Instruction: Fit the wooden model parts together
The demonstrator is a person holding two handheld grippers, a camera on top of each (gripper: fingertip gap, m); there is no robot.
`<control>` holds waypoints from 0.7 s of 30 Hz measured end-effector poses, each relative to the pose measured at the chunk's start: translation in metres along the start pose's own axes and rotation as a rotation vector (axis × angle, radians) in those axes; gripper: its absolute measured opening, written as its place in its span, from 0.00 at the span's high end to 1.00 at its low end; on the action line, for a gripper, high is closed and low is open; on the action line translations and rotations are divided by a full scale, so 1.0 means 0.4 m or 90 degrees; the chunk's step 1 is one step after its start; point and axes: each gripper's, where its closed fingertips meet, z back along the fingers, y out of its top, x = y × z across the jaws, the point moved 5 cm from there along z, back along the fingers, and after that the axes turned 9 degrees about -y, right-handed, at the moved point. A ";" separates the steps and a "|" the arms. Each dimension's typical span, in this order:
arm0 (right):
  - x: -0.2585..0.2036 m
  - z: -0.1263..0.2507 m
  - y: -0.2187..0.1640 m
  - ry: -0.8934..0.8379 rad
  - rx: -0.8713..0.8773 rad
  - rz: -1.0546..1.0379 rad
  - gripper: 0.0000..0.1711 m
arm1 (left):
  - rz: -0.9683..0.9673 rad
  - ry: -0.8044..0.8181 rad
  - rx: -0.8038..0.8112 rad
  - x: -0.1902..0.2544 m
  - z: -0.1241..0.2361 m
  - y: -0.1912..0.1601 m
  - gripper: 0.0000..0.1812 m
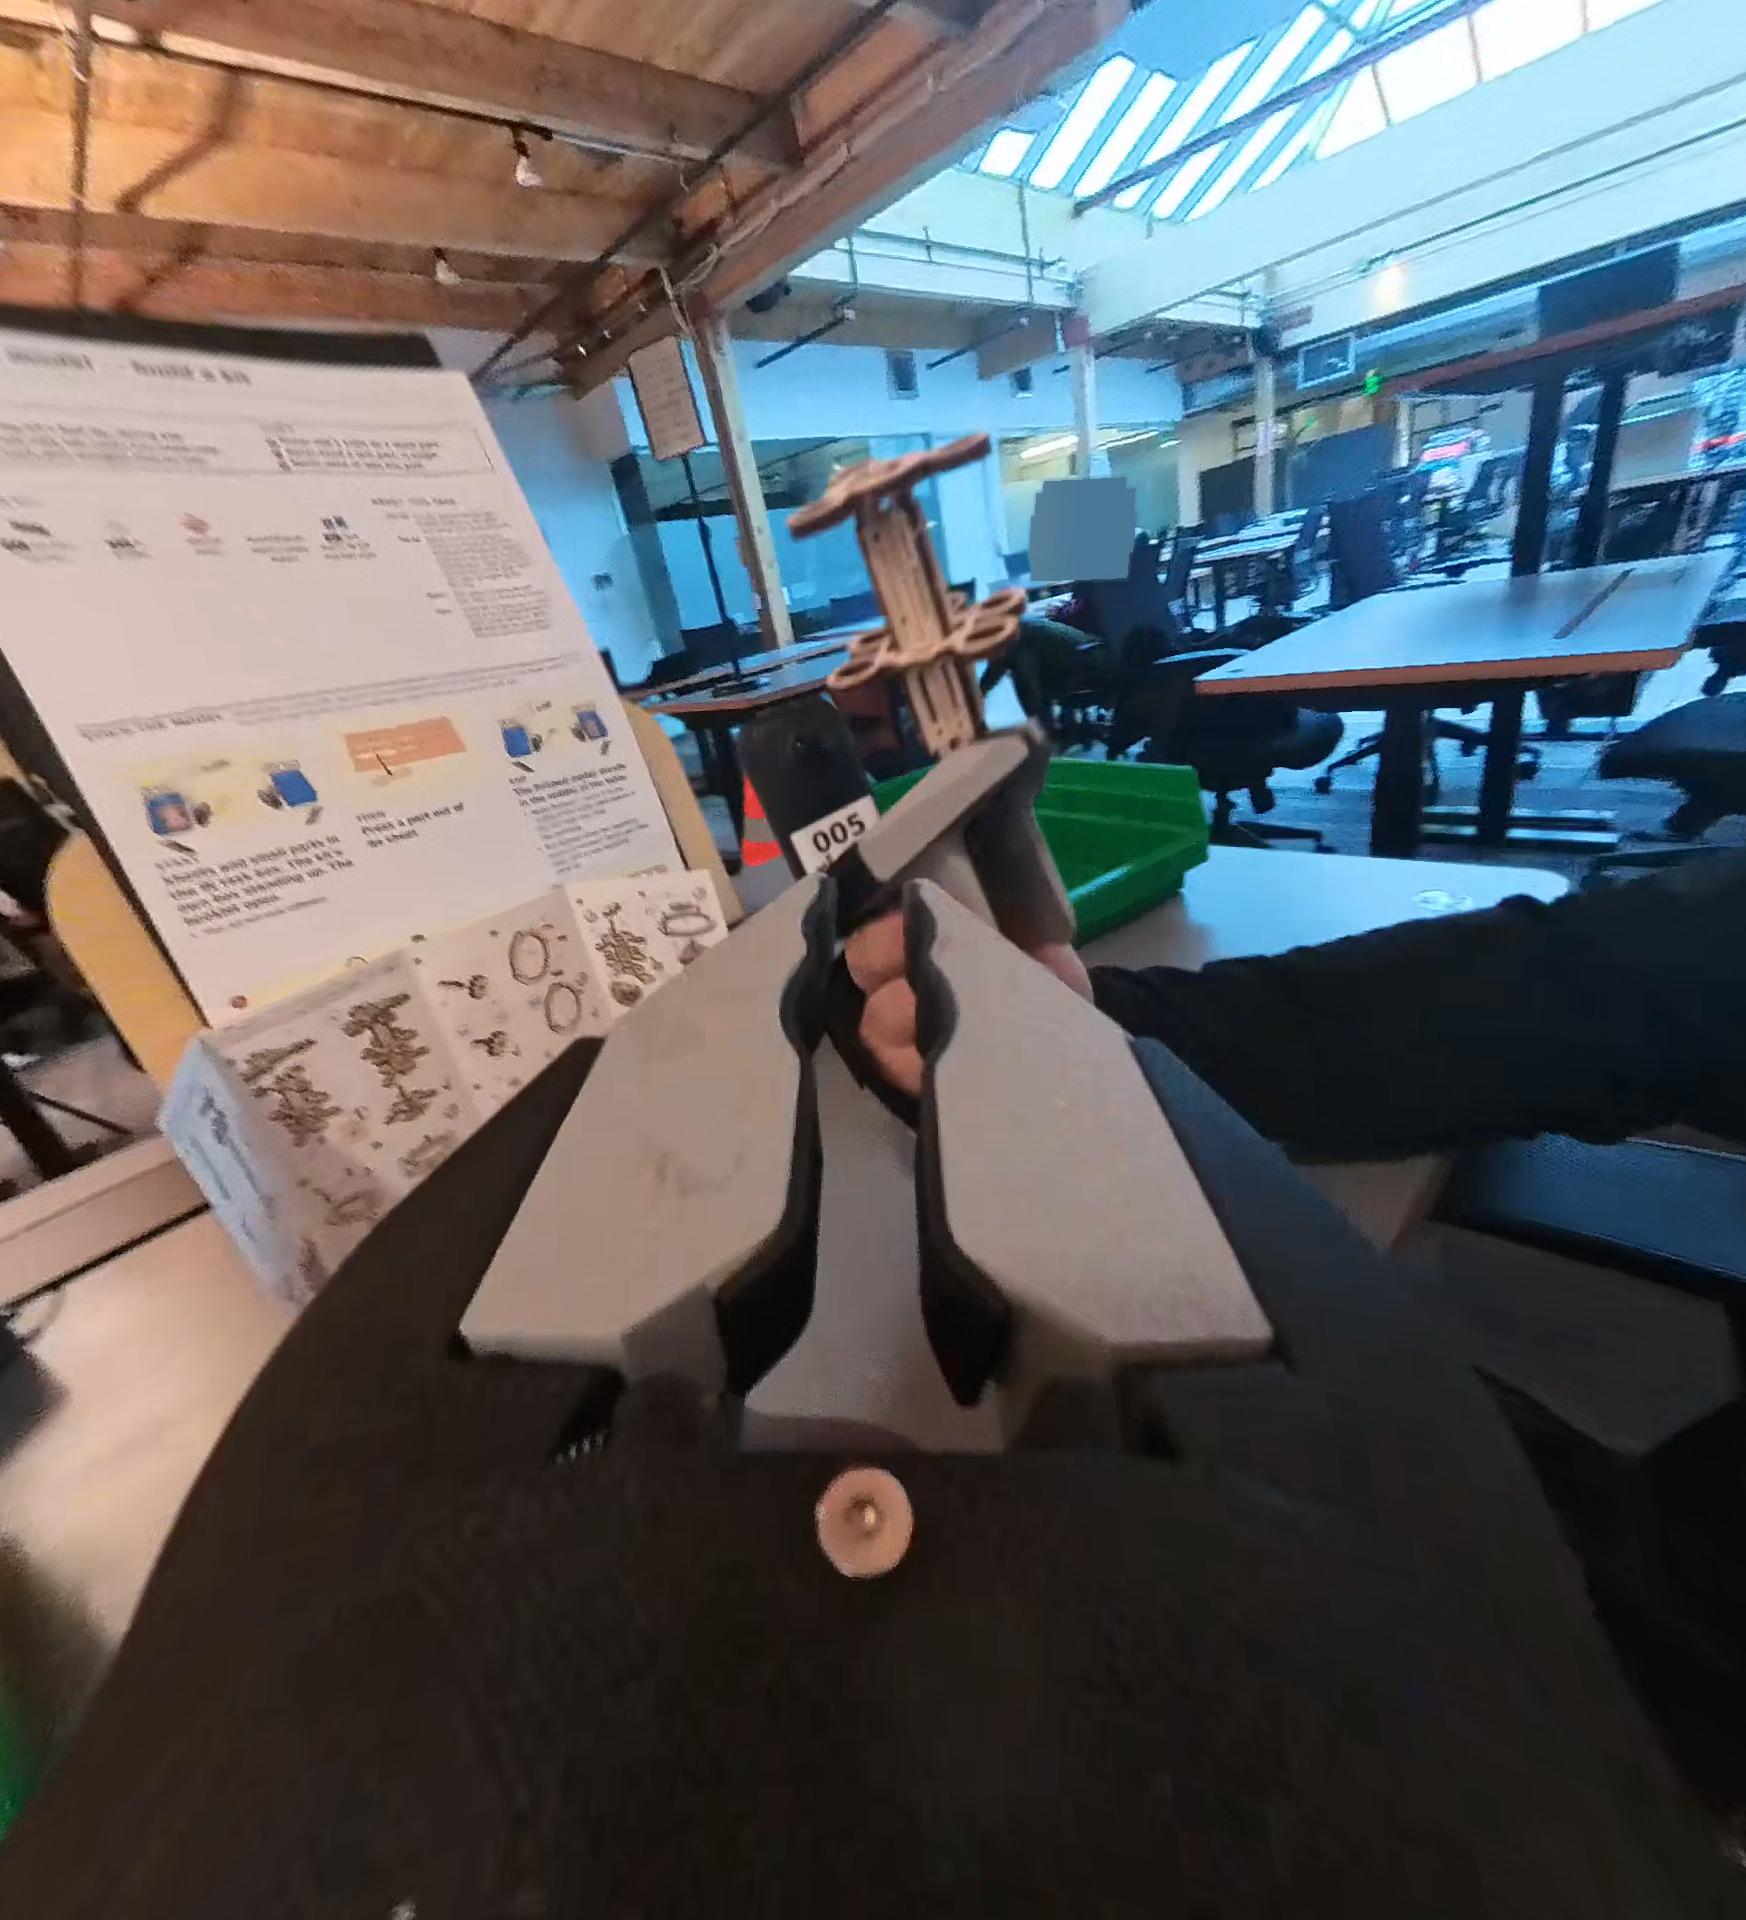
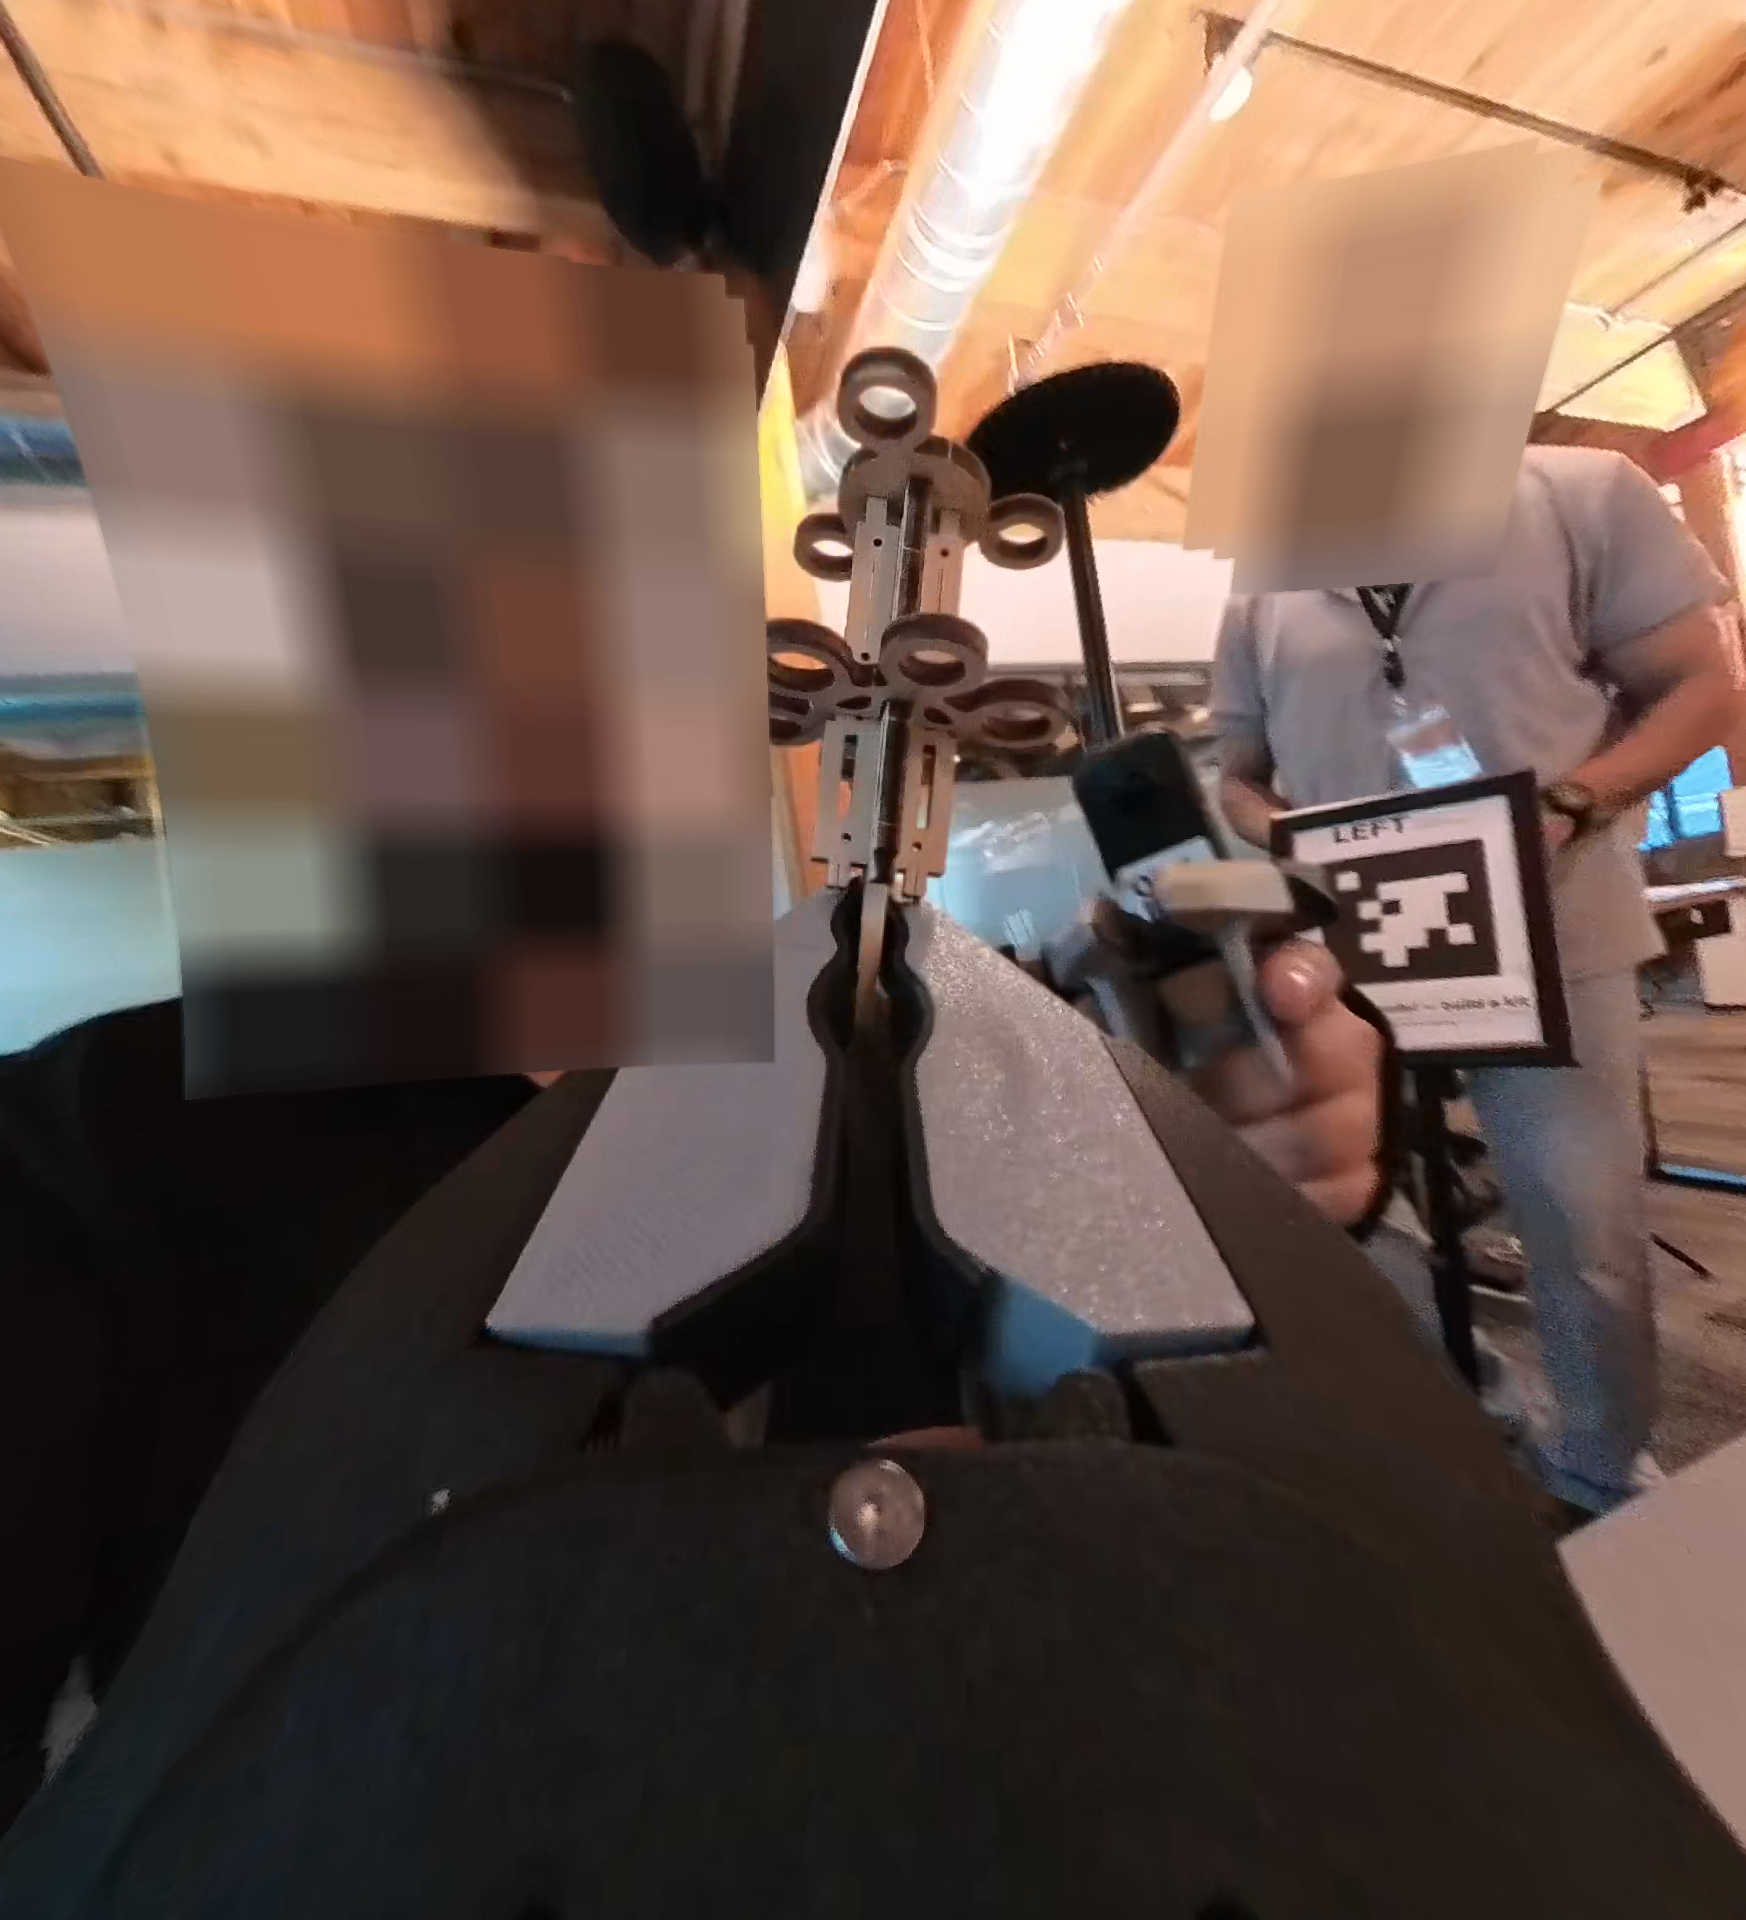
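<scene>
Right wrist view: right gripper [image 2: 871, 940] clamps wooden model [image 2: 900, 665] base, long axis upright.

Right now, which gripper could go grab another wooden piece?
Probably the left gripper: nothing shows between its fingers. The right gripper is shut on the wooden model, holding it up in the air, so it looks busy.

The wooden model [image 2: 895, 665] stood straight ahead of the right gripper [image 2: 871, 940], its lower end between the fingertips. In the left wrist view the left gripper [image 1: 869, 914] sat below and in front of the right gripper [image 1: 962, 810], which carried the model [image 1: 916, 613] above it. To the left gripper's left a folded leaflet [image 1: 401, 1049] stood on the tabletop [image 1: 121, 1351], an instruction board [image 1: 277, 644] behind it. A bin [image 1: 1118, 831] lay beyond, to the right.
</scene>
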 end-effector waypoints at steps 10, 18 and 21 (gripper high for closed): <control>0.054 -0.092 -0.003 0.022 -0.058 0.008 1.00 | 0.002 0.020 0.003 0.005 0.014 0.103 1.00; 0.048 -0.111 -0.017 -0.003 -0.117 0.036 1.00 | 0.044 -0.038 0.071 0.001 0.017 0.141 1.00; 0.039 -0.111 -0.004 0.005 -0.103 0.039 1.00 | 0.038 -0.072 0.035 0.007 -0.007 0.129 1.00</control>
